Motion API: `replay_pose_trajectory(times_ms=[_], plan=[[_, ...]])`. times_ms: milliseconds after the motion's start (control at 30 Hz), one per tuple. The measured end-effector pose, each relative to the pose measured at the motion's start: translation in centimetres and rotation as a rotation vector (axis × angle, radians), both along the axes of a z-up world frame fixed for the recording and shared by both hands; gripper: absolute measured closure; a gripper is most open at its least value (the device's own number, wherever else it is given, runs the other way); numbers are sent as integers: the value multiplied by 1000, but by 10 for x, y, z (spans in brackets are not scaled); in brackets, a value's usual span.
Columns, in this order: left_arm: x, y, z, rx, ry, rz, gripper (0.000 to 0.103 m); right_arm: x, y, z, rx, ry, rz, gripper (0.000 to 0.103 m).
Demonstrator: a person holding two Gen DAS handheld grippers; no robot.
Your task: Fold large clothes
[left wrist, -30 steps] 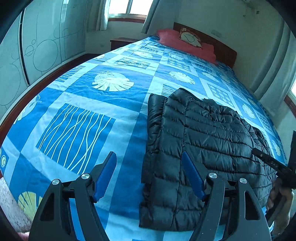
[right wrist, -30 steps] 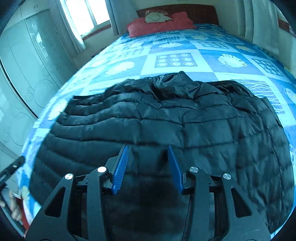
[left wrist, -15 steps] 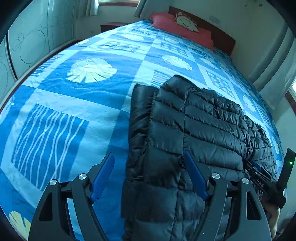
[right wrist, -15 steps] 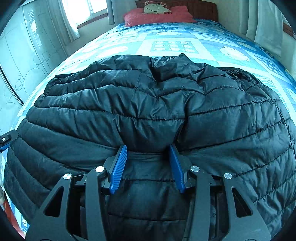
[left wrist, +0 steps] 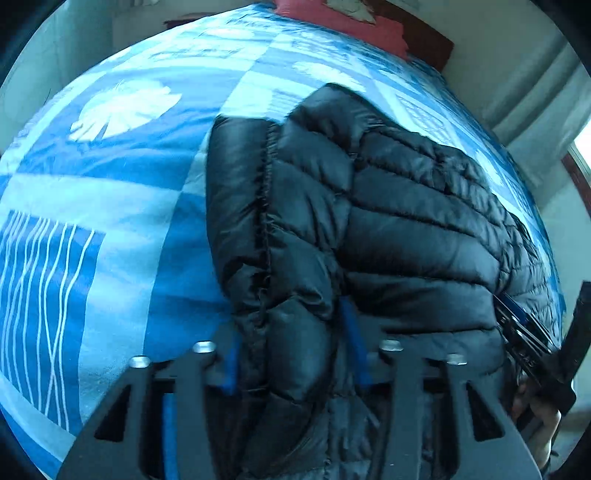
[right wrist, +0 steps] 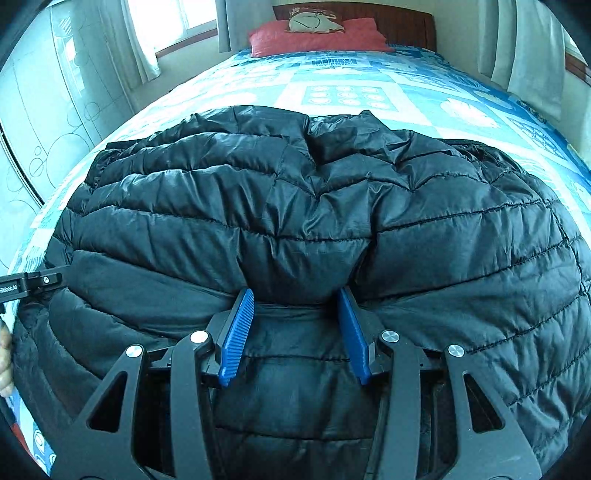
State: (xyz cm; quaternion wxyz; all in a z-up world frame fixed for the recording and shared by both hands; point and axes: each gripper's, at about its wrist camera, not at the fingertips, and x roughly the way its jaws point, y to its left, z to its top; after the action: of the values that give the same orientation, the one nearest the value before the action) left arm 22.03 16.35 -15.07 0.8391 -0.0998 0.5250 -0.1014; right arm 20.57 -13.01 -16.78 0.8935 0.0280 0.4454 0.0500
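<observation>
A black quilted puffer jacket point(left wrist: 388, 221) lies spread on the blue patterned bed; it fills the right wrist view point(right wrist: 314, 221). My left gripper point(left wrist: 291, 350) is pushed over the jacket's near left edge, its blue pads point(left wrist: 354, 343) on either side of a bunched fold, jaws still apart. My right gripper point(right wrist: 295, 325) is at the near hem further right, blue pads point(right wrist: 236, 332) open with a bulge of fabric between them. The right gripper also shows in the left wrist view point(left wrist: 528, 332), at the jacket's right edge.
The bed point(left wrist: 110, 184) has a blue and white quilt. A red pillow point(right wrist: 314, 35) lies at the wooden headboard. A frosted wardrobe point(right wrist: 44, 129) stands on the left, curtains point(right wrist: 524, 48) on the right. The left gripper's body point(right wrist: 29, 284) shows at the left edge.
Both grippers moved forward and down onto the jacket's near edge. The left jaws narrowed around a fold; fabric now bulges between the right pads.
</observation>
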Motion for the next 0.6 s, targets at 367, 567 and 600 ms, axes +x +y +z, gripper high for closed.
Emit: replay_pose_trajectory(times_ms=[367,567,600], plan=[[-29,-15,69,-6,-151,-14,84,1,6,-2,-21,-4,11,55],[-42,-55,121,1,-250,-79,84,-2,-7,10,34,-10,16,56],[-44,-62,126,10,-258,-89,84,-4,-13,13,51,-10,12,56]])
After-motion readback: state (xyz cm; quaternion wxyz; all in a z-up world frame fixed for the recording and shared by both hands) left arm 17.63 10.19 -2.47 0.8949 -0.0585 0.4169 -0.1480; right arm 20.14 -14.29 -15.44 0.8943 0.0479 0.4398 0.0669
